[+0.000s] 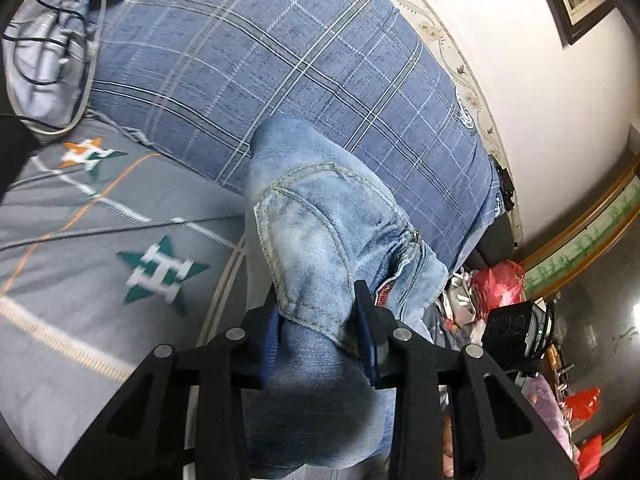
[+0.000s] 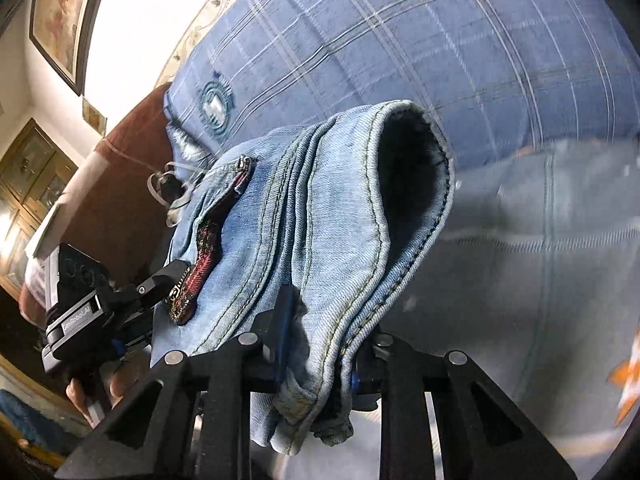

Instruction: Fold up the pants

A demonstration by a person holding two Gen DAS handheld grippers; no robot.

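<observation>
Light blue jeans [image 1: 320, 208] hang bunched above the bed, lifted off the bedding. In the left wrist view my left gripper [image 1: 318, 308] is shut on a fold of denim beside a stitched pocket, the cloth draping down between the fingers. In the right wrist view my right gripper [image 2: 324, 344] is shut on the jeans [image 2: 340, 200] at a thick seamed edge near a dark opening; a red patterned strip runs beside the zipper. The left gripper's body [image 2: 80, 312] shows at the left of that view, held by a hand and reaching into the same cloth.
A blue plaid quilt [image 1: 300, 60] lies heaped behind the jeans. The grey bedsheet [image 1: 80, 240] has star emblems. A grey bag with black cables [image 1: 44, 68] sits at the far left. Red plastic bags [image 1: 500, 284] and clutter lie off the bed's right side. A white wall with a framed picture [image 2: 60, 20] stands behind.
</observation>
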